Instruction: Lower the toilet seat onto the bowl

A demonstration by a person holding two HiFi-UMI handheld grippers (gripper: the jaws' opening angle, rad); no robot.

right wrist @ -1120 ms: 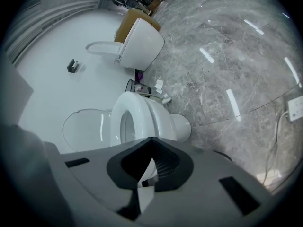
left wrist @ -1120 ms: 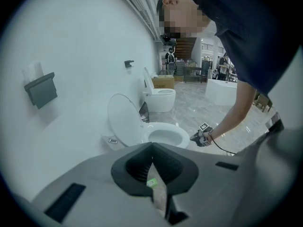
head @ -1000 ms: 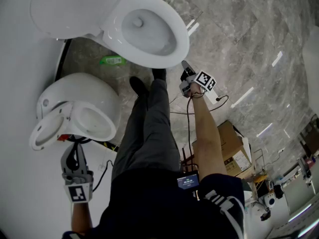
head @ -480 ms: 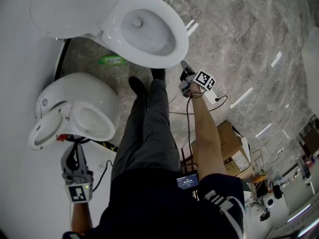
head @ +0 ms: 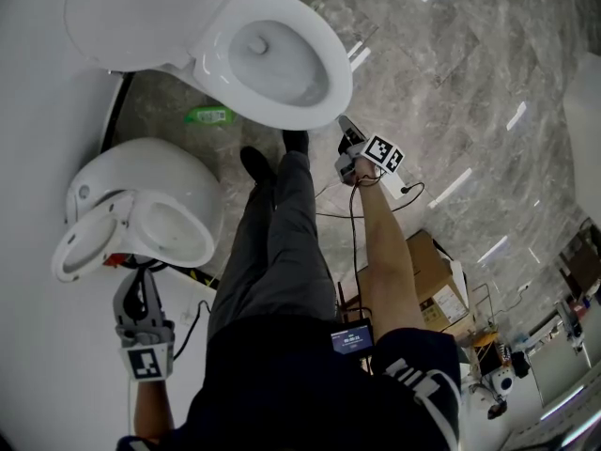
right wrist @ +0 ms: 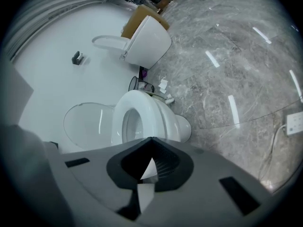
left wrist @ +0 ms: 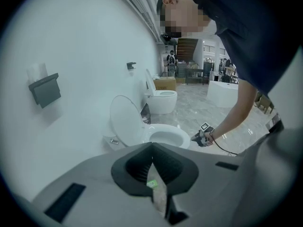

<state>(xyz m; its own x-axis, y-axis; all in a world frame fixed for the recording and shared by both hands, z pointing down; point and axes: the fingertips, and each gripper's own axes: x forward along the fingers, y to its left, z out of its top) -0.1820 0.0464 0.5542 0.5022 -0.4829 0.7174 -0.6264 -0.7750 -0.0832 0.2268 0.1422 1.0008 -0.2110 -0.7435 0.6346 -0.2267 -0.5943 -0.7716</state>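
Note:
A white toilet (head: 272, 59) stands at the top of the head view. Its seat ring (right wrist: 124, 122) lies flat on the bowl, and the lid (right wrist: 87, 124) stands up against the wall. My right gripper (head: 347, 125) hovers just off the bowl's front rim, pointing at it, jaws shut and empty. From its own view, the right gripper (right wrist: 151, 138) faces the bowl. My left gripper (head: 141, 285) hangs low at the left, far from this toilet, also shut on nothing. In its own view, the left gripper (left wrist: 152, 144) looks across at the toilet (left wrist: 165, 136) and the right gripper (left wrist: 202, 136).
A second toilet (head: 141, 205) with its lid open sits beside my left gripper. The person's legs (head: 282, 242) stand between the two. A green item (head: 208, 115) lies on the floor by the wall. A cardboard box (head: 437, 271) and a cable (head: 376, 209) are at the right.

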